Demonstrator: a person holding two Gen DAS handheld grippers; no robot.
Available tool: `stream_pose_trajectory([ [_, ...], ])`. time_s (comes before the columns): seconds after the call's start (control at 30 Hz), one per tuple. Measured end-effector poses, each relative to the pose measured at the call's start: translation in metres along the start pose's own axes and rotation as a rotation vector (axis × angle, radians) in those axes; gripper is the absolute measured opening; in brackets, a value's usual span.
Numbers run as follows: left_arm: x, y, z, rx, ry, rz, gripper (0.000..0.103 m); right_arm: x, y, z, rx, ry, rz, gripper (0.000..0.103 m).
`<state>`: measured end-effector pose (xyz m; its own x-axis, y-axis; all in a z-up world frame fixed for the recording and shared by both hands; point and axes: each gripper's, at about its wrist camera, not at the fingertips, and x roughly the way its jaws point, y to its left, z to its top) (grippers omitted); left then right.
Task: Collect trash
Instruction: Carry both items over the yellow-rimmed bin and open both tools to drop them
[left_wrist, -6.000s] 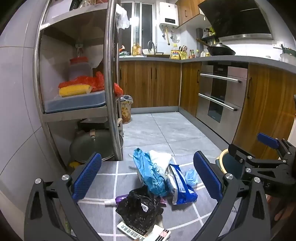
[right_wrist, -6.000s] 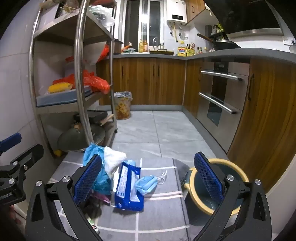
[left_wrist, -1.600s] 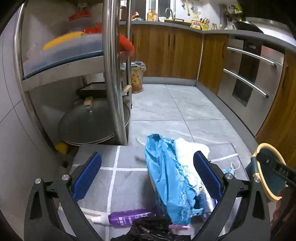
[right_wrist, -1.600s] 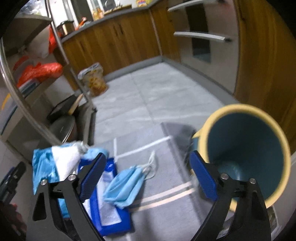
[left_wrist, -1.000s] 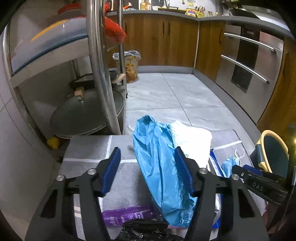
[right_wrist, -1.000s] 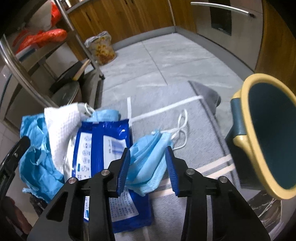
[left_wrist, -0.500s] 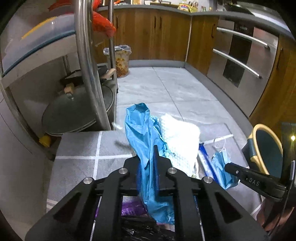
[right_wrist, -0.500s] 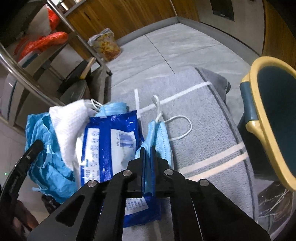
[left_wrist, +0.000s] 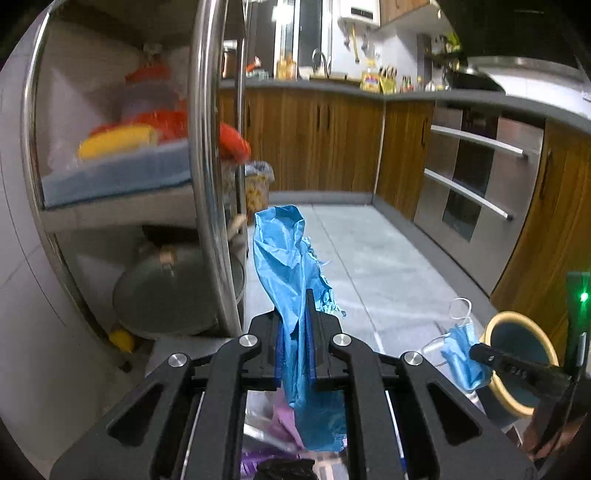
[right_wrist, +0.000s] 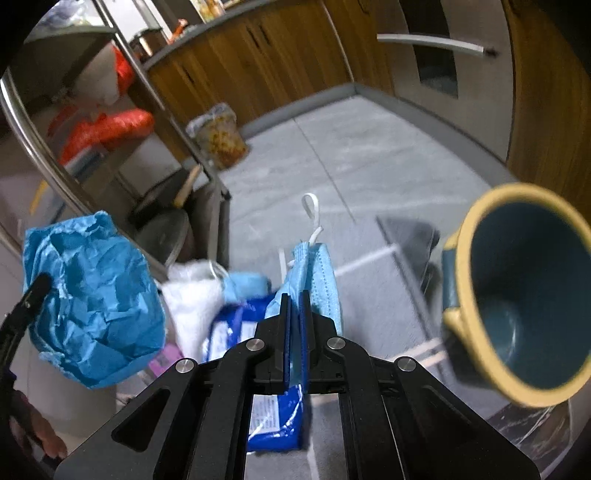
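My left gripper (left_wrist: 295, 328) is shut on a crumpled blue plastic bag (left_wrist: 286, 254) and holds it up off the mat; the bag also shows in the right wrist view (right_wrist: 92, 310). My right gripper (right_wrist: 294, 314) is shut on a light blue face mask (right_wrist: 317, 273), its white ear loop sticking up; the mask also shows in the left wrist view (left_wrist: 460, 354). The teal bin with a yellow rim (right_wrist: 517, 291) stands at the right, also seen in the left wrist view (left_wrist: 521, 343). A blue wipes pack (right_wrist: 266, 406), a white cloth (right_wrist: 192, 299) and a purple bottle (left_wrist: 255, 461) lie on the grey mat.
A steel shelf rack (left_wrist: 207, 184) with a pot lid (left_wrist: 166, 288) stands at the left. Wooden cabinets and an oven (left_wrist: 476, 199) run along the right. A small lined waste bin (left_wrist: 256, 184) stands at the far wall. A black bag (left_wrist: 284, 470) lies below my left gripper.
Both grippers closed on their items about half a second ago and have since lifted them: the blue bag rose off the pile, and the mask came up off the mat toward the bin.
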<state>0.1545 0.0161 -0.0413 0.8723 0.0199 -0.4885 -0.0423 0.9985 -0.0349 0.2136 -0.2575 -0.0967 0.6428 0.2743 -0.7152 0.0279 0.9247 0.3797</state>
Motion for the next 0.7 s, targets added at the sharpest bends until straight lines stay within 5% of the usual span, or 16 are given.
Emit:
stream_pose_trajectory([
  [0.37,-0.025,-0.044,0.034,-0.035,-0.107,-0.156,0.009,-0.075,-0.036,0.064,-0.01,-0.113,-0.018,0.005],
  [0.7,-0.005,-0.132,0.025,0.025,-0.052,-0.356,0.009,-0.113,-0.116,0.064,0.051,-0.198,-0.164,0.005],
])
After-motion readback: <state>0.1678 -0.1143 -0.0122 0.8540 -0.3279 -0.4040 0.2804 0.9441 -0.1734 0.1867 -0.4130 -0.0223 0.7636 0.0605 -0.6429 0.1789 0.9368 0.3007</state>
